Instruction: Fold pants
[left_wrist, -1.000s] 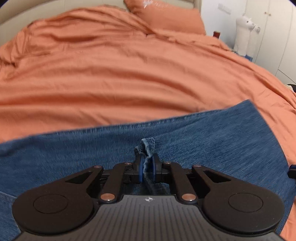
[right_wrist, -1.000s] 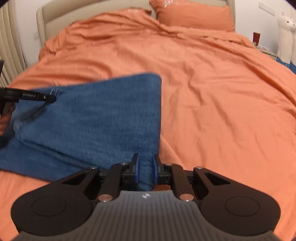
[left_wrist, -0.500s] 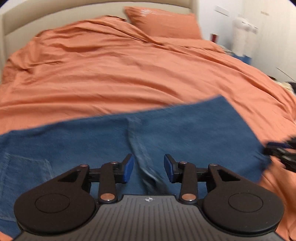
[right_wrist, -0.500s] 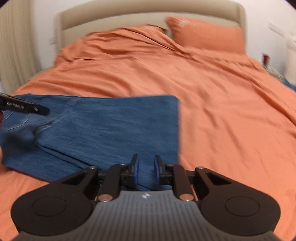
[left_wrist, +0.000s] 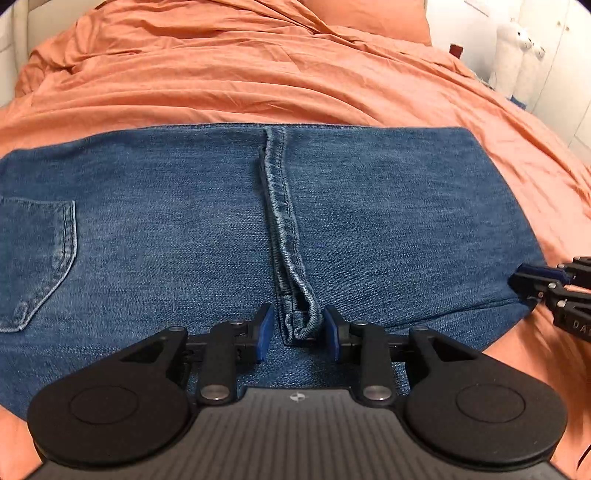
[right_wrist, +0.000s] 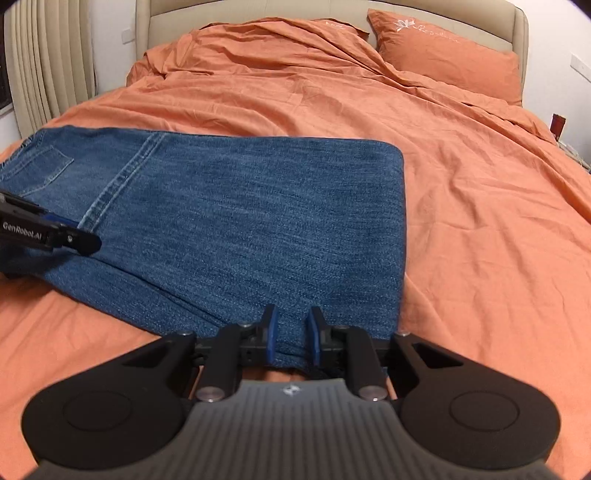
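Blue denim pants (left_wrist: 184, 229) lie folded flat on the orange bed cover; they also show in the right wrist view (right_wrist: 240, 221). A hem edge (left_wrist: 284, 229) runs down the middle of the fold, and a back pocket (left_wrist: 33, 258) sits at the left. My left gripper (left_wrist: 297, 332) is open, its jaws either side of the hem's near end, holding nothing. My right gripper (right_wrist: 291, 332) is open, its jaws straddling the near right corner of the folded pants. It shows at the right edge of the left wrist view (left_wrist: 532, 284).
The orange duvet (right_wrist: 461, 221) covers the whole bed, with a pillow (right_wrist: 450, 55) and beige headboard (right_wrist: 258, 7) at the far end. A white plush llama (left_wrist: 517, 55) stands by white cupboards on the right. Pale curtains (right_wrist: 48, 66) hang on the left.
My left gripper opened and let go of the hem, which now lies flat on the pants. My right gripper widened slightly. Both views pulled back a little.
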